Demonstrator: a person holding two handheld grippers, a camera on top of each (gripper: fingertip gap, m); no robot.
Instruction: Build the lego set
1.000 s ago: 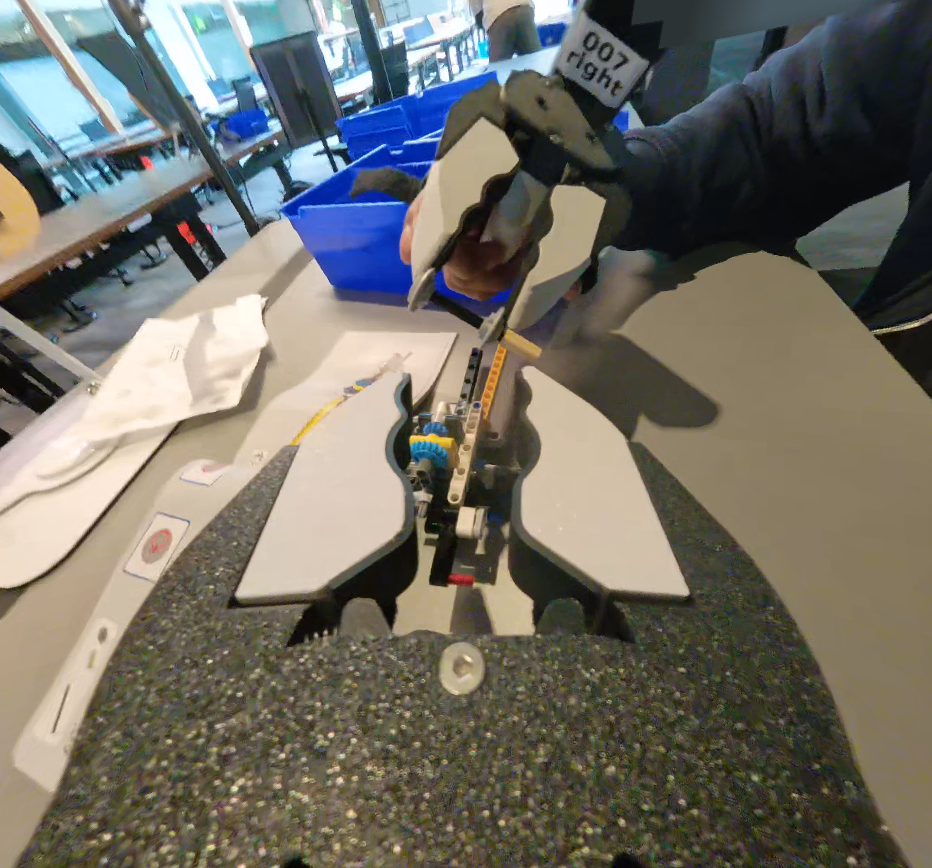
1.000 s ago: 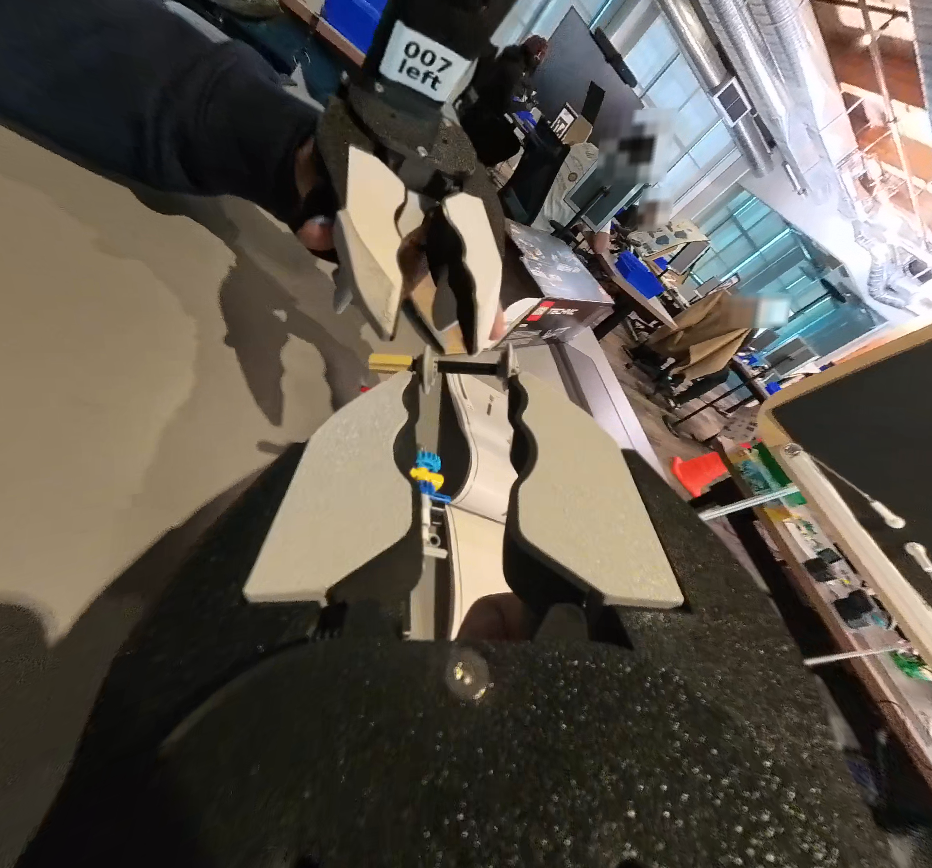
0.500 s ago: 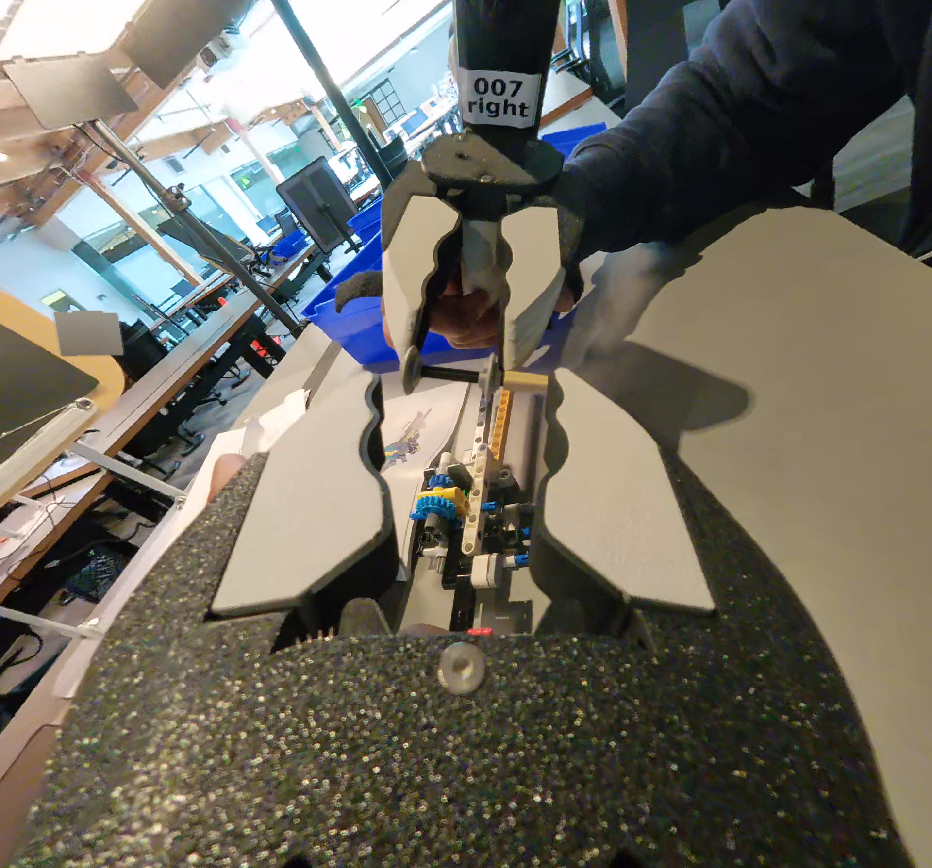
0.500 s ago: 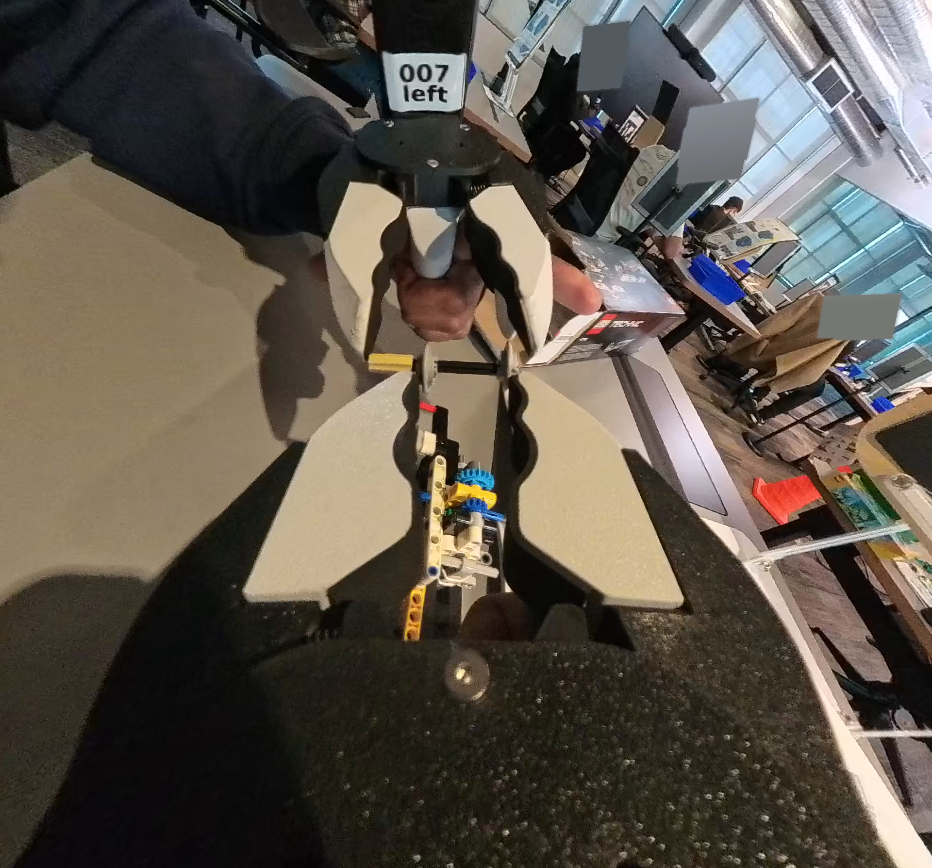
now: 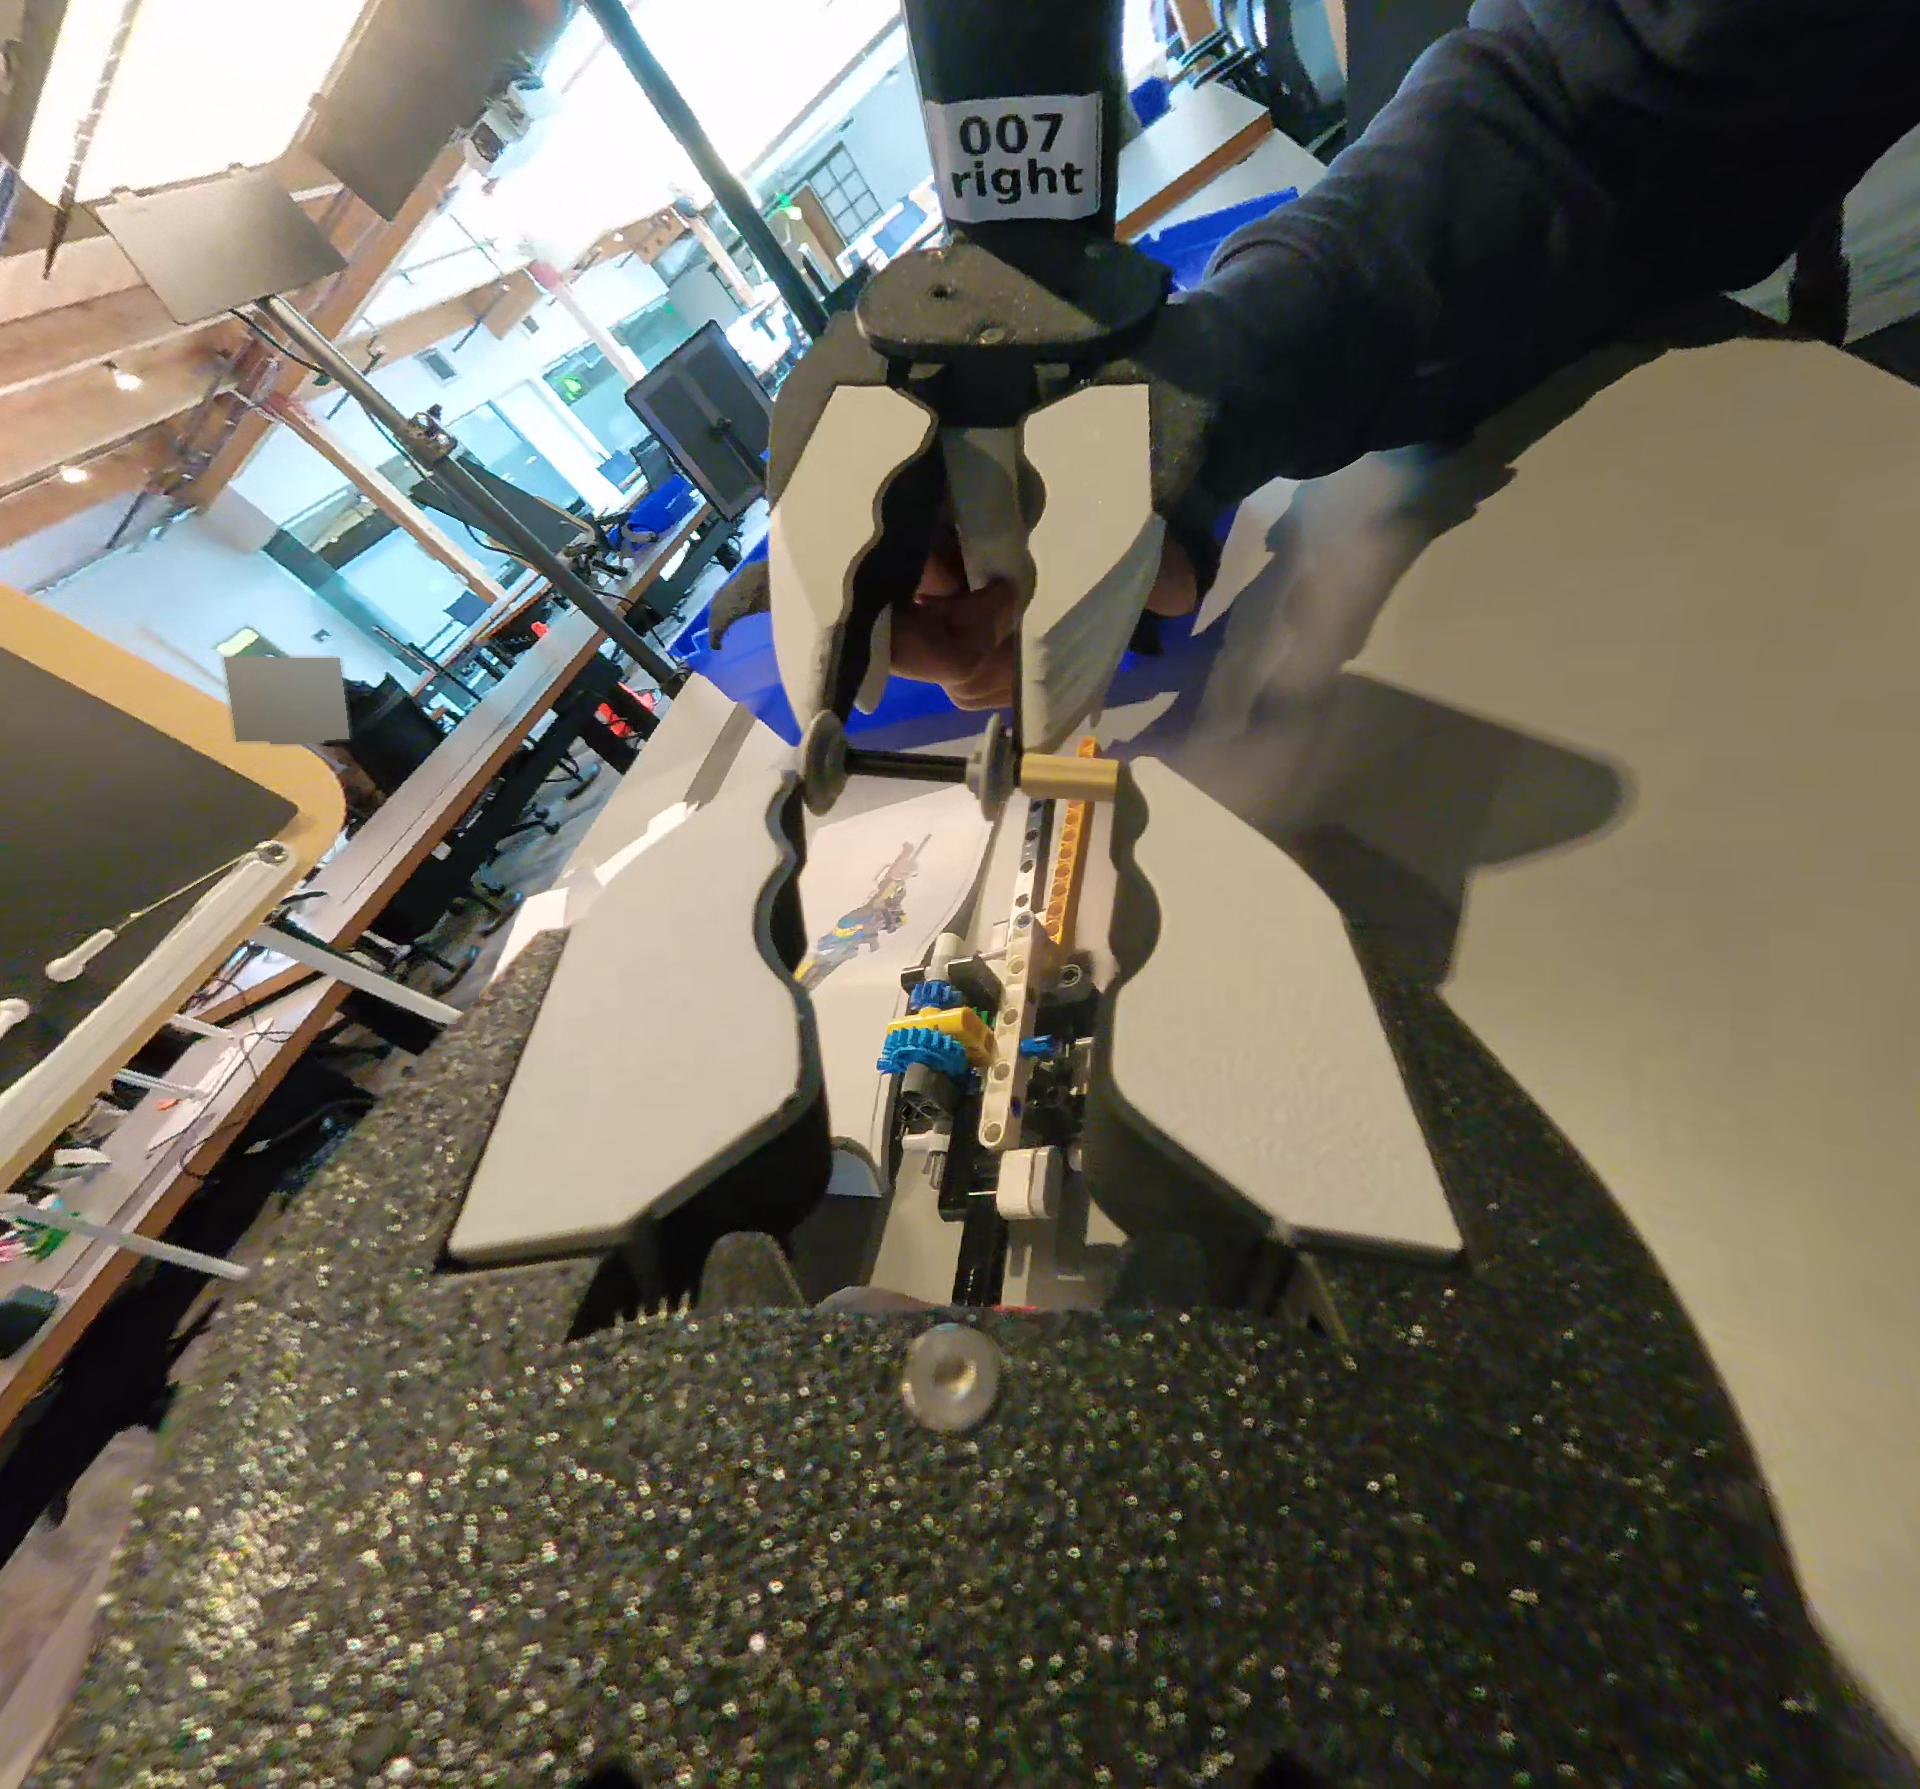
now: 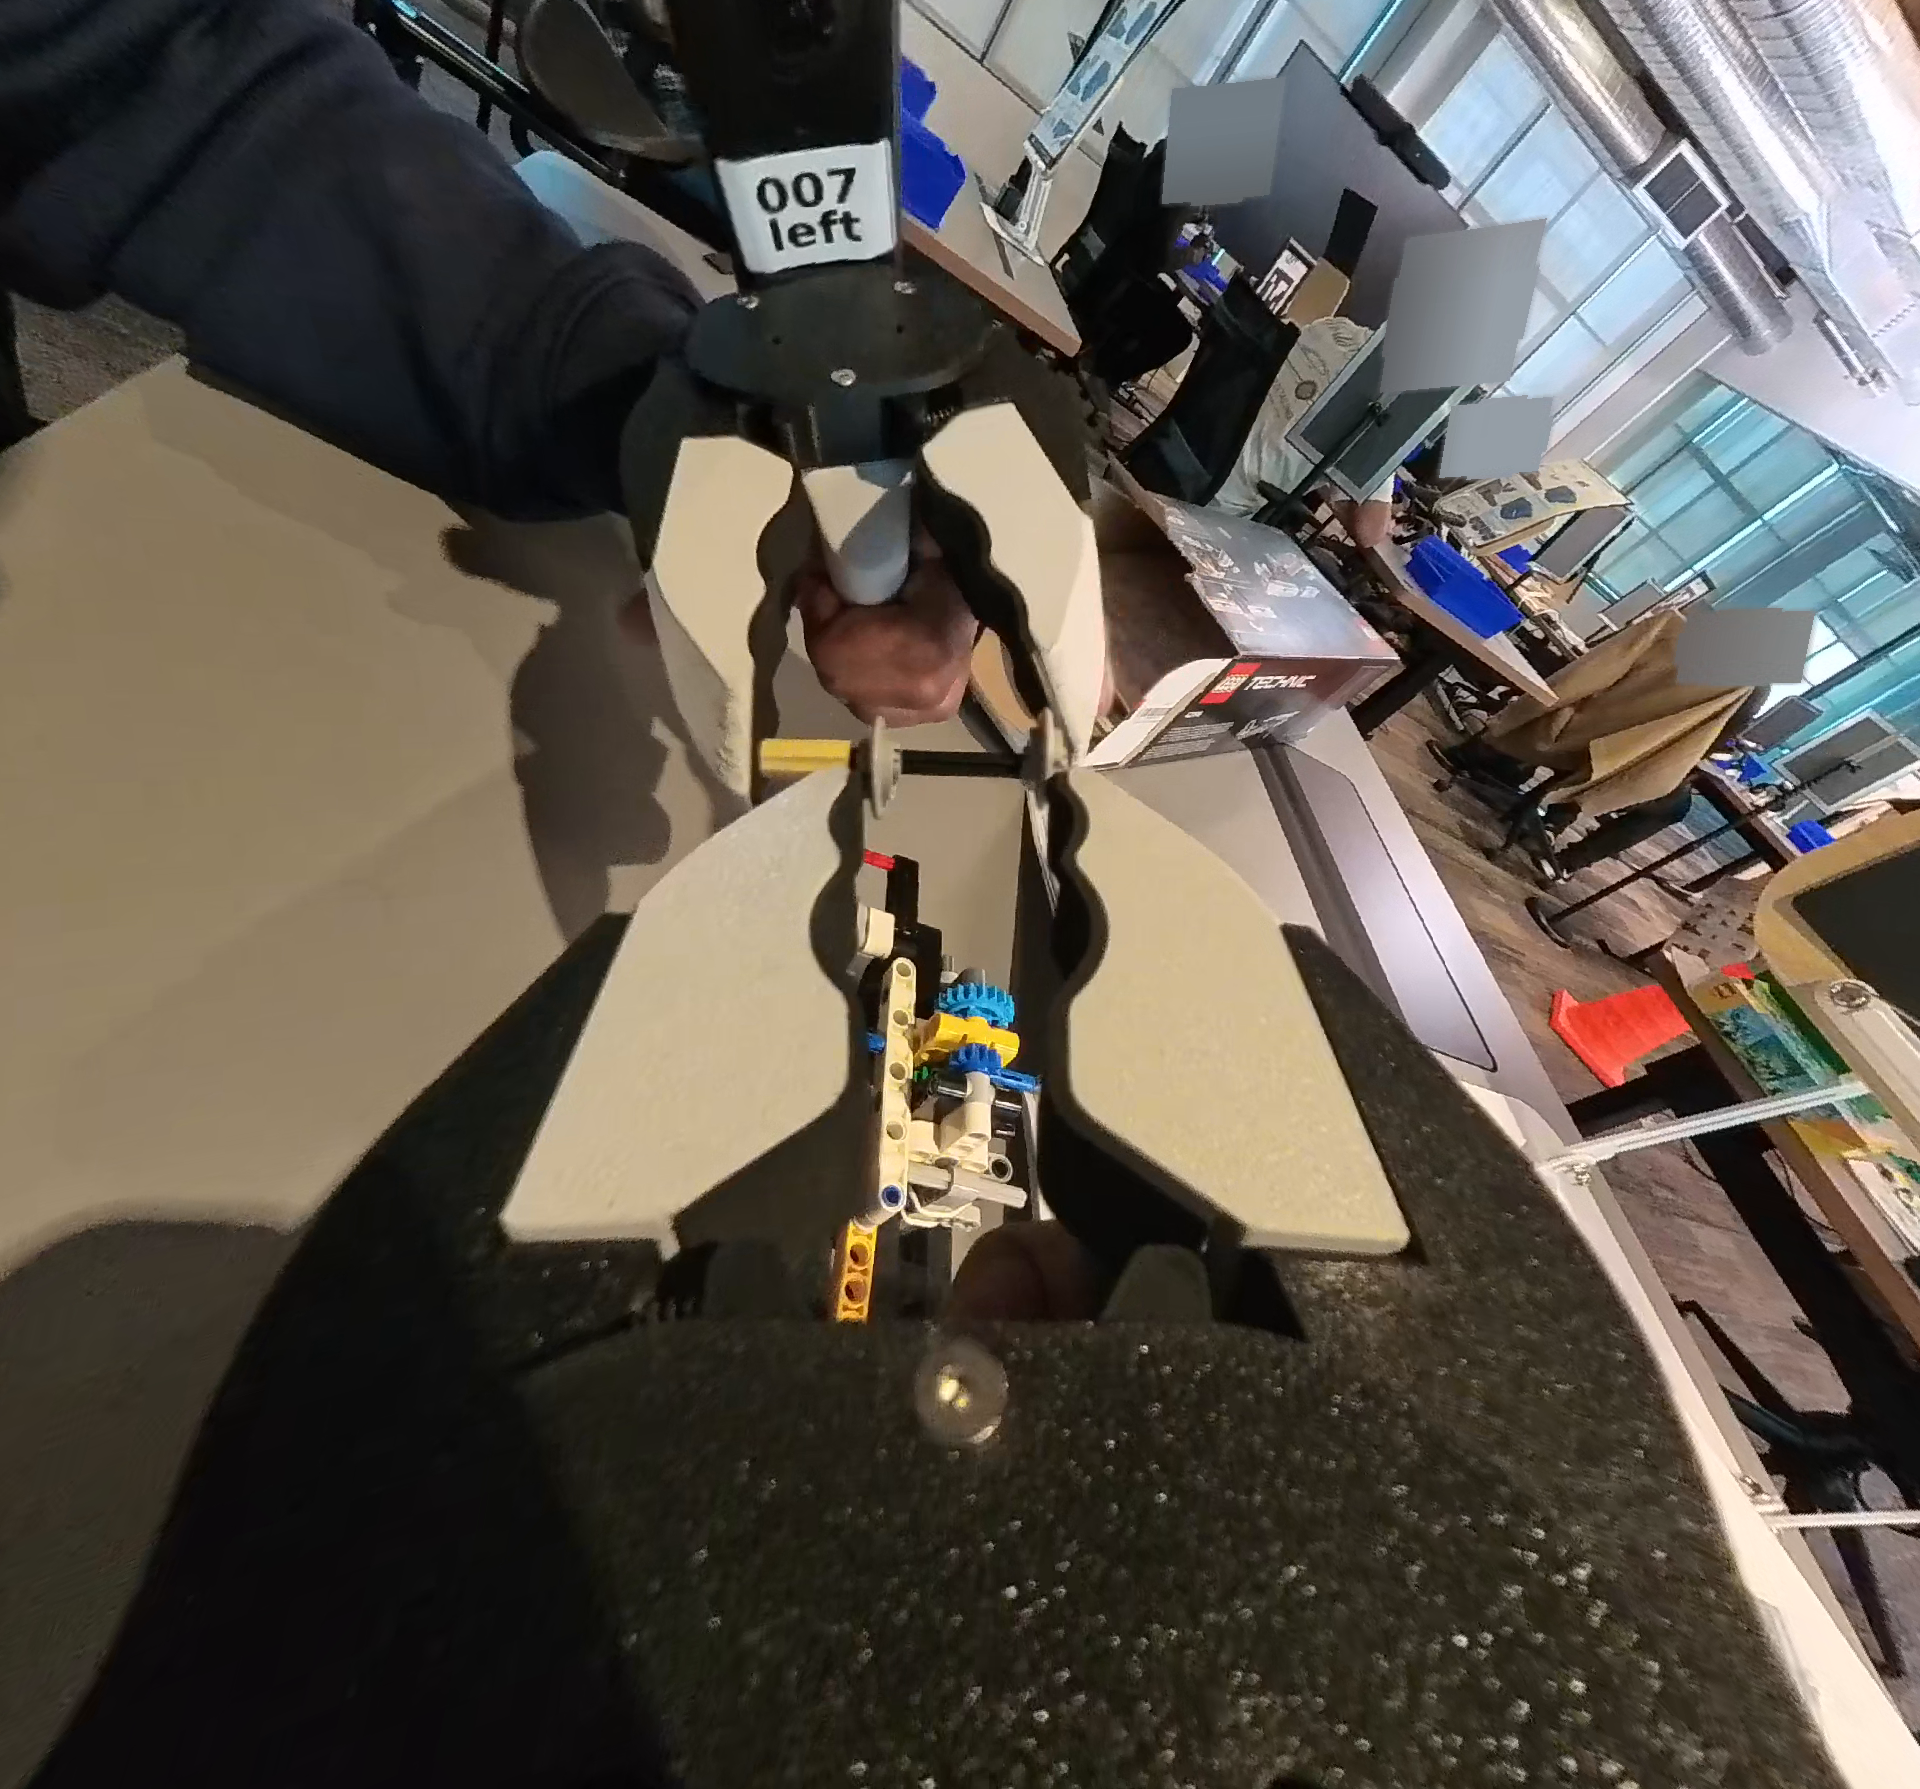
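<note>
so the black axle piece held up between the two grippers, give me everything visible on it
The black axle is a thin, straight rod, plastic by the look, lying level in the air above the lego build. Two grey discs sit on it, one at one end and one further along, and a tan sleeve caps the other end. The right gripper comes from above and the left gripper from below, fingertips against the discs; which one bears it is unclear.
</note>
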